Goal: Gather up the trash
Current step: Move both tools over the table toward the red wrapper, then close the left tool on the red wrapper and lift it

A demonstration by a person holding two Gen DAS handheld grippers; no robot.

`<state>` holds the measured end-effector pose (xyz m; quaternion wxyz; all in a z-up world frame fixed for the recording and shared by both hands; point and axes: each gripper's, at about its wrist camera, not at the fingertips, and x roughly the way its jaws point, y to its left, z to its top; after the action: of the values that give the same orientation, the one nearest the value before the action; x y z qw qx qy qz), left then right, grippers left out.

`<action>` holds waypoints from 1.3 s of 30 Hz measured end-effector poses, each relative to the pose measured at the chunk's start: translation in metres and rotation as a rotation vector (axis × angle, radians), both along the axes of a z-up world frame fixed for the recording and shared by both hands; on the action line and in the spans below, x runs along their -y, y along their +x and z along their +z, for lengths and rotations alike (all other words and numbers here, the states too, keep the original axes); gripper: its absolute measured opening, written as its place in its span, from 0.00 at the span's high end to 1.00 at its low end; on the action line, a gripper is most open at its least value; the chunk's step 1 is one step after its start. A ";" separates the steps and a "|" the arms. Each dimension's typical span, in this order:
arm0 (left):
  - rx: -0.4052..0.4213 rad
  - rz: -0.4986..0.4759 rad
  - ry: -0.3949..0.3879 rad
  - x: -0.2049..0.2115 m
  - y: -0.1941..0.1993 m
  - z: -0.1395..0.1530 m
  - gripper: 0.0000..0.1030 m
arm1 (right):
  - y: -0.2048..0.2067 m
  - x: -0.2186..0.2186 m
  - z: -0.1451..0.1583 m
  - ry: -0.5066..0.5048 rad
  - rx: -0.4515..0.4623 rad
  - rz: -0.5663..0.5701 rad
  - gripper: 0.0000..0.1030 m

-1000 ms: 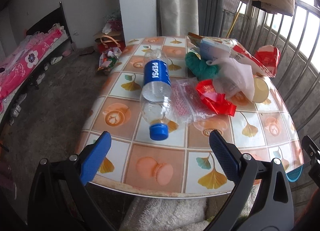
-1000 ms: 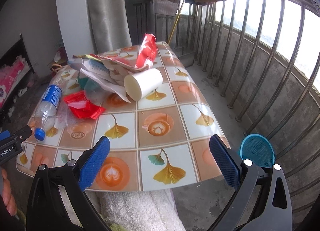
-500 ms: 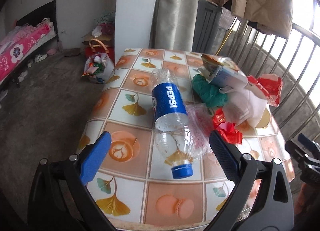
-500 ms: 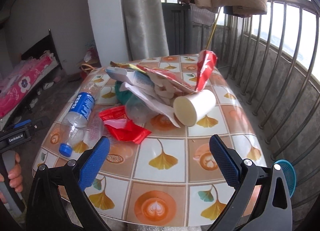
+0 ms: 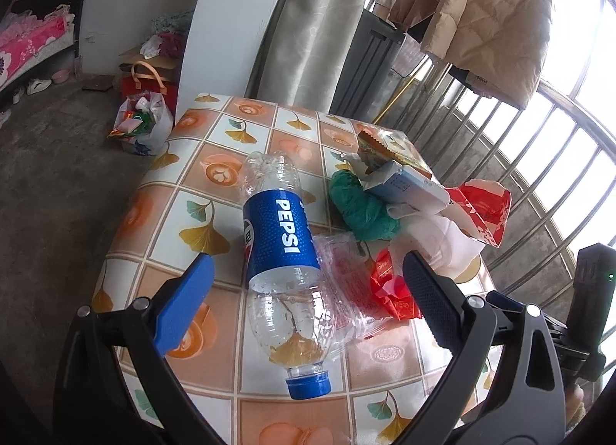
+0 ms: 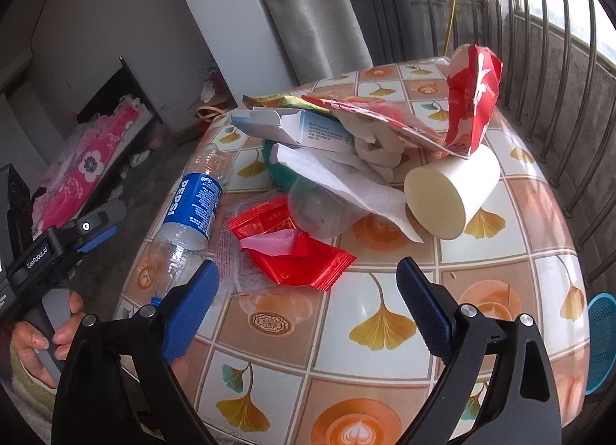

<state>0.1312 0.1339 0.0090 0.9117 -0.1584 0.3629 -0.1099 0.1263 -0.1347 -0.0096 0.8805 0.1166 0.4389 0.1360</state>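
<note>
A: Which step was in hand?

B: The approach. Nothing was collected yet. My left hand-held gripper (image 5: 304, 287) stood wide open and empty, with the Pepsi bottle (image 5: 283, 248) lying on the surface (image 5: 200, 183) directly ahead, between the lines of its fingers, cap toward me.

A: And the right?

B: My right hand-held gripper (image 6: 308, 287) had just been closing slightly, yet stood nearly full open, nothing between its jaws. The red wrapper (image 6: 296, 252) lay just ahead, the paper cup (image 6: 450, 194) farther ahead to the right.

A: Next move?

B: I judged: lower onto the bottle's body, then close.
</note>
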 end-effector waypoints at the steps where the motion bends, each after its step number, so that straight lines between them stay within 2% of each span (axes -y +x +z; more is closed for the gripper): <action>1: 0.001 -0.005 0.005 0.001 0.002 0.000 0.09 | 0.004 0.002 -0.005 0.024 -0.021 -0.003 0.16; 6: -0.038 0.016 0.024 0.002 0.012 -0.010 0.09 | 0.024 0.014 -0.035 0.100 -0.096 -0.009 0.21; 8: -0.067 0.026 0.019 0.001 0.016 -0.016 0.09 | 0.034 0.015 -0.048 0.109 -0.125 -0.003 0.29; 13: -0.097 0.043 0.038 0.004 0.021 -0.022 0.09 | 0.045 0.004 -0.065 0.102 -0.158 0.033 0.42; 18: -0.047 0.005 0.022 0.012 0.012 -0.012 0.09 | 0.046 0.002 -0.072 0.124 -0.161 0.041 0.53; 21: 0.001 -0.073 0.013 0.028 0.003 -0.003 0.19 | 0.048 0.004 -0.077 0.137 -0.165 0.040 0.63; 23: 0.008 -0.120 0.010 0.040 -0.001 0.000 0.24 | 0.048 0.005 -0.079 0.144 -0.171 0.041 0.73; 25: -0.015 -0.159 0.001 0.054 -0.002 -0.001 0.34 | 0.047 0.007 -0.081 0.157 -0.182 0.044 0.84; 28: -0.060 -0.203 -0.013 0.071 -0.005 -0.008 0.44 | 0.041 0.012 -0.081 0.177 -0.182 0.050 0.91; 33: -0.121 -0.236 -0.022 0.088 -0.017 -0.024 0.57 | 0.024 0.024 -0.070 0.153 -0.152 0.050 0.94; 39: -0.158 -0.245 -0.022 0.101 -0.034 -0.034 0.60 | -0.004 0.054 -0.068 0.158 -0.164 0.041 0.94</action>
<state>0.0970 0.0334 -0.0253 0.8582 -0.1312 0.4490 -0.2113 0.1226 -0.1888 -0.0777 0.8268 0.1875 0.4996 0.1779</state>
